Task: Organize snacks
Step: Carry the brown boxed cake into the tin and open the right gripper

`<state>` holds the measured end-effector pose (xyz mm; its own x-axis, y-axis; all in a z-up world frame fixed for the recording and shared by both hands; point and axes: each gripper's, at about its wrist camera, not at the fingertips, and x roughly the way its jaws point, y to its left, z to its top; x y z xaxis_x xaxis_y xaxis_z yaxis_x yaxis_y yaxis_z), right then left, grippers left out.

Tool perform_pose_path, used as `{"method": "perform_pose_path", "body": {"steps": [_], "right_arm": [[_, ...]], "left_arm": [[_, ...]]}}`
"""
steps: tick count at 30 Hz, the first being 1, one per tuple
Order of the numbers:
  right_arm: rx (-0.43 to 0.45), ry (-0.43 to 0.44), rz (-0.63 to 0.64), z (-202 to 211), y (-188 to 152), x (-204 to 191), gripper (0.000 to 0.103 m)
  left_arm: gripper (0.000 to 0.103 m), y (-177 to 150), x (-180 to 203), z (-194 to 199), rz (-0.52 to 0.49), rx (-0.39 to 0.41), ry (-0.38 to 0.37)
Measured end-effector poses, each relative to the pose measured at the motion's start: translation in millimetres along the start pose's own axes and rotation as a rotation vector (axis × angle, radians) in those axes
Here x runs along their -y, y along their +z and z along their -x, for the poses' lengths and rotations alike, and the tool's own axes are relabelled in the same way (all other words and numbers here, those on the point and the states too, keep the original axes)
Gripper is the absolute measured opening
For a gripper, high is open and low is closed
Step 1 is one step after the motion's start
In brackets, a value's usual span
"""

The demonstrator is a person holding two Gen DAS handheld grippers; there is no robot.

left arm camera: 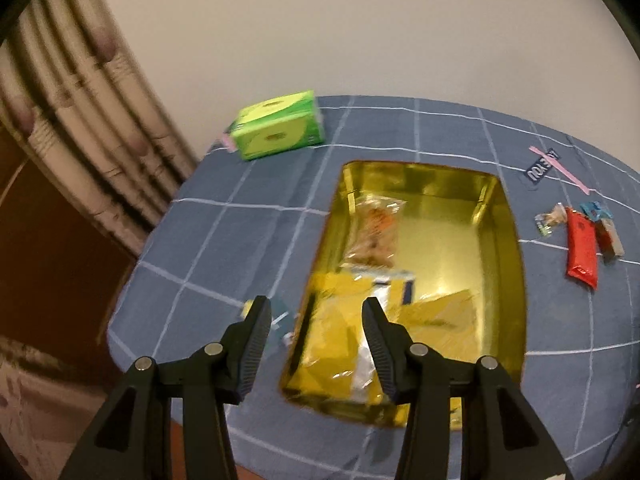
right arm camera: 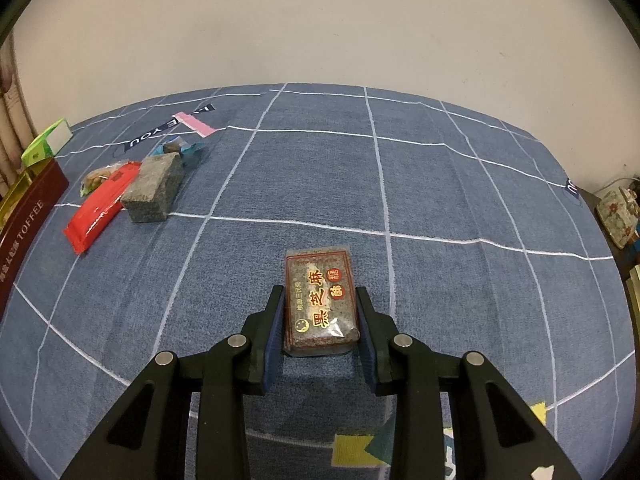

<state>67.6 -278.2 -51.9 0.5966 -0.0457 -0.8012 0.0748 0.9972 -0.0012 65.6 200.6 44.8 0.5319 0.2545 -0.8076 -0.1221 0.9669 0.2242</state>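
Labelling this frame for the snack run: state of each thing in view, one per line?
Left gripper: open, empty, over tin's near edge.
Right gripper: shut on sesame bar.
Tin: open, yellow packets and a clear bag inside.
Red packet: sealed, flat on cloth.
Grey block: loose on cloth, touching red packet.
Green box: closed, on table's far corner.

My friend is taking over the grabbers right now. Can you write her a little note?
Left gripper: open, empty, above the gold tin.
Right gripper: shut on the sesame snack block.
Done: some yellow packets and a clear bag are in the tin.
Left: the held block, plus the red packet, grey block and small wrapped bits on the blue cloth.
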Motion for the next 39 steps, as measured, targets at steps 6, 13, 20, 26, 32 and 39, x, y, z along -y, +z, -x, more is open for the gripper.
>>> {"method": "perform_pose_path", "body": {"steps": [6, 13, 20, 26, 32, 39], "right_arm": [[-0.018, -0.023, -0.003, -0.6, 3.8, -0.7, 0.029], [-0.041, -0.075, -0.015, 1.0, 7.0, -10.9, 0.028], [-0.053, -0.096, -0.051, 8.5, 8.4, -18.4, 0.028], [-0.027, -0.069, -0.055, 28.2, 16.7, -37.3, 0.028], [-0.008, 0.030, -0.015, 47.4, 31.0, -84.1, 0.028], [-0.025, 0.178, 0.090, 62.5, 39.6, -171.6, 0.028]], "left_arm": [[0.049, -25.7, -14.8, 5.1, 0.044, -0.009, 0.025], [0.051, -42.0, -31.8, 6.5, 0.100, -0.019, 0.018], [0.051, -47.3, -49.3, -0.3, 0.160, -0.041, 0.007], [0.051, -48.5, -54.7, -3.9, 0.196, -0.059, -0.005], [0.051, -49.2, -56.6, -3.6, 0.215, -0.065, -0.010], [0.051, -52.7, -64.2, -1.7, 0.248, -0.067, -0.010]]}}
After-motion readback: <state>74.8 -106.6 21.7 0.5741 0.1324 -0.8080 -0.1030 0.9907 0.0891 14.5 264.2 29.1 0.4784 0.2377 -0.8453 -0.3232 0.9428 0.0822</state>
